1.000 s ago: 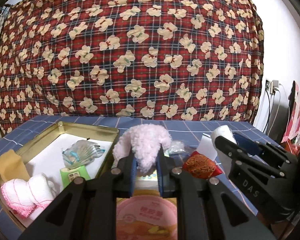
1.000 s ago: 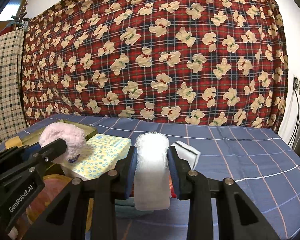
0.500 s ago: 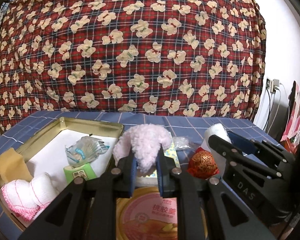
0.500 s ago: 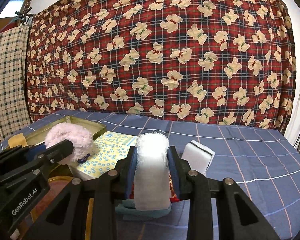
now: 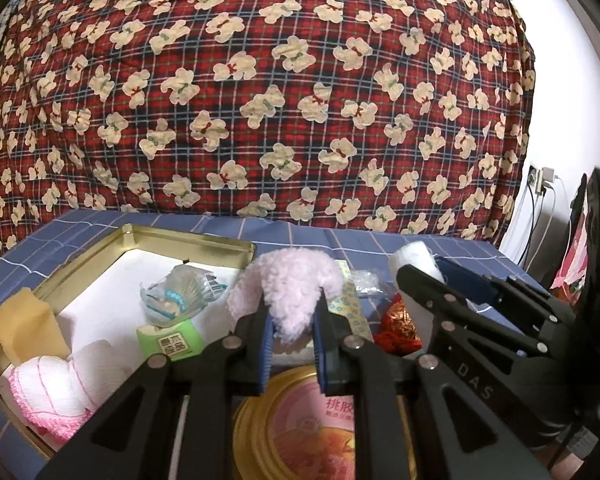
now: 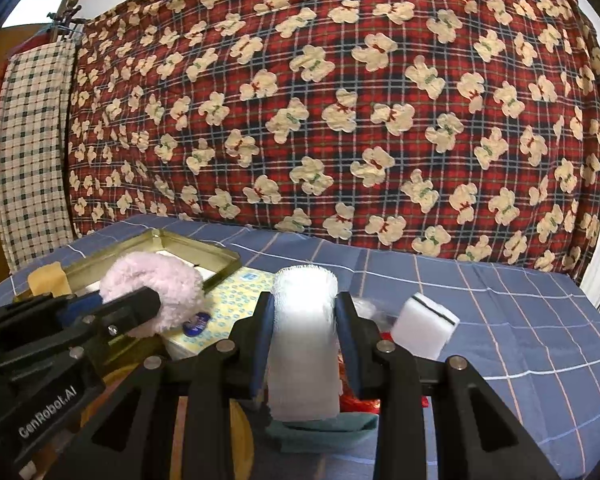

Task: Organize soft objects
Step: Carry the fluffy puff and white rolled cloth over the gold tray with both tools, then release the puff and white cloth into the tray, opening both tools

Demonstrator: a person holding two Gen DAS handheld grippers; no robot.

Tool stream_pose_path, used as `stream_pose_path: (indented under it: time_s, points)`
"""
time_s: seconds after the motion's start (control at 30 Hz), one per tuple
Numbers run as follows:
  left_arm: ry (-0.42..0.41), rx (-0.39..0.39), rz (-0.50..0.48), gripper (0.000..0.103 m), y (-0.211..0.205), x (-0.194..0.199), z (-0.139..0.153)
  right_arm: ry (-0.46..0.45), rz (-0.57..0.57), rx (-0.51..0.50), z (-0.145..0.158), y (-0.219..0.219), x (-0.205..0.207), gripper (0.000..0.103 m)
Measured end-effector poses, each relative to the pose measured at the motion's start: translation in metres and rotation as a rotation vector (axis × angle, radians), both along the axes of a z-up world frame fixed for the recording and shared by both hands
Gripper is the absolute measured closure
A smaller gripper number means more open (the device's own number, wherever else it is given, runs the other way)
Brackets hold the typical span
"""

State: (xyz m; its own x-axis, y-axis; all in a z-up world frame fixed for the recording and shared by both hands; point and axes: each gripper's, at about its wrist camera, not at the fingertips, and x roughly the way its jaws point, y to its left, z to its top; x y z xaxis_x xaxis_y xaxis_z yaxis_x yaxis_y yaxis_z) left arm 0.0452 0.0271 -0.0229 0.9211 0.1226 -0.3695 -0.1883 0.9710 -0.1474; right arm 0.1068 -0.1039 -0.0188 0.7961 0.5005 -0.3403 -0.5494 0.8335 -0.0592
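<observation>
Left wrist view shows my left gripper (image 5: 290, 320) with its jaws clenched on a pink fluffy puff (image 5: 296, 284). The gold tin (image 5: 188, 240) sits just to the left of those jaws and a bit lower, with its long side running away from me. I think the puff goes in there next, so the left hand is the nearer one and must swing left.

My right gripper (image 6: 304, 340) has its jaws grasping a white gauze roll (image 6: 304, 320), which stands upright between them. From that hand the tin lies far off to the left, past the left gripper.

Inside the tin I see a pink and white knitted cloth (image 5: 56, 392), a yellow sponge (image 5: 24, 328), a green packet (image 5: 170, 340) and a crinkly clear bag (image 5: 180, 292). The puff is fuzzy and squashy. The gauze looks rough and woven. On the blue checked worktop (image 6: 520, 320) lies a white foam block (image 6: 424, 324), plus a shiny red pouch (image 5: 398, 324) and a dotted tissue pack (image 6: 228, 300).
</observation>
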Motion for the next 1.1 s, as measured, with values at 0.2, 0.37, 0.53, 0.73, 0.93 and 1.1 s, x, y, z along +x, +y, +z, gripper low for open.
stream_pose_path:
  time_s: [0.2, 0.37, 0.53, 0.73, 0.93, 1.1]
  points:
    - [-0.019, -0.010, -0.007, 0.088, 0.007, -0.010, 0.010, -0.003, 0.041, 0.018, 0.014, 0.011, -0.006, 0.069]
    - [-0.029, -0.006, 0.004, 0.088, 0.016, -0.017, 0.018, -0.008, 0.072, 0.020, 0.024, 0.021, -0.009, 0.069]
    - [-0.018, -0.006, 0.034, 0.088, 0.039, -0.024, 0.023, 0.002, 0.114, 0.023, 0.036, 0.036, -0.009, 0.069]
    - [-0.004, 0.007, 0.085, 0.088, 0.070, -0.032, 0.030, 0.017, 0.166, 0.022, 0.044, 0.061, -0.011, 0.069]
    - [0.027, 0.008, 0.133, 0.088, 0.103, -0.034, 0.034, 0.068, 0.230, 0.002, 0.046, 0.091, -0.010, 0.069]
    - [0.085, 0.012, 0.156, 0.088, 0.124, -0.028, 0.034, 0.120, 0.258, -0.056, 0.044, 0.121, -0.005, 0.069]
